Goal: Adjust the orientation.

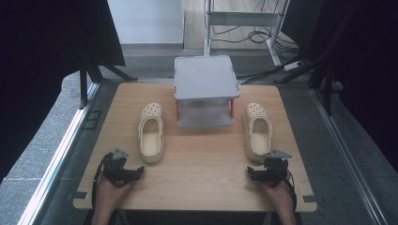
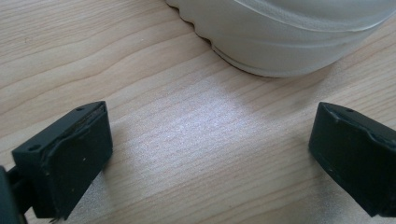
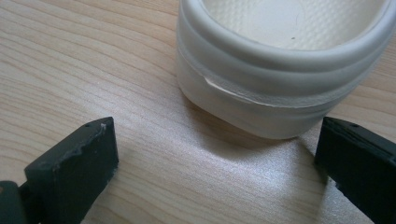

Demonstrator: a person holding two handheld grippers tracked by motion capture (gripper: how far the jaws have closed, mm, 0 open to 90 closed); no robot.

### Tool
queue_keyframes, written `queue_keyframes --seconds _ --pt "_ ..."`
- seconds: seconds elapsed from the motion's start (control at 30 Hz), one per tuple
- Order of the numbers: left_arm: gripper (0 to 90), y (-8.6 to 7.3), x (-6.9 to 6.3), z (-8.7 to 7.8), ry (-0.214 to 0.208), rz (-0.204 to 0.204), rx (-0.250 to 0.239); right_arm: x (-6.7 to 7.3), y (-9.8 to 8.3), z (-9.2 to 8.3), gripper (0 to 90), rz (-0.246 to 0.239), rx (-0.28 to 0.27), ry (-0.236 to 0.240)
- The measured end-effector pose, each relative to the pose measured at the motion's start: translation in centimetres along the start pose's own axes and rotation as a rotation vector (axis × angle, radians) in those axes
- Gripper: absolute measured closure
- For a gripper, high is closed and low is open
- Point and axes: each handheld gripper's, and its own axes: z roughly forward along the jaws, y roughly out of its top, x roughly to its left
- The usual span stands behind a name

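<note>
Pictured from above: light wooden tabletop [image 1: 202,154], bearing a grey two-tier plastic stand [image 1: 205,89] at its far middle. Flanked left and right by two cream perforated rubber clogs [image 1: 151,132] [image 1: 257,131], heels nearest. Just short of each heel, left tool [image 1: 126,172] and right tool [image 1: 261,174], jaws apart, empty.

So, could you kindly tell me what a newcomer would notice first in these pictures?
Two cream clogs lie on the wooden table, toes pointing away: the left clog and the right clog, either side of a small grey two-tier shelf at the far edge. Just short of each heel waits an open hand-held gripper: the left hand-held gripper and the right hand-held gripper.
</note>
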Motion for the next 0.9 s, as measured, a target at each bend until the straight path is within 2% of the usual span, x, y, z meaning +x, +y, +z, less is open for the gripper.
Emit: queue_keyframes --seconds 0.53,0.9 --pt "0.0 0.01 0.01 0.00 0.000 0.000 0.000 -0.29 -0.16 -0.24 2.1 -0.010 -0.009 0.010" --pt "0.0 -0.54 0.78 -0.53 0.007 -0.011 -0.001 -0.80 0.24 -0.70 1.5 -0.006 0.057 0.011"
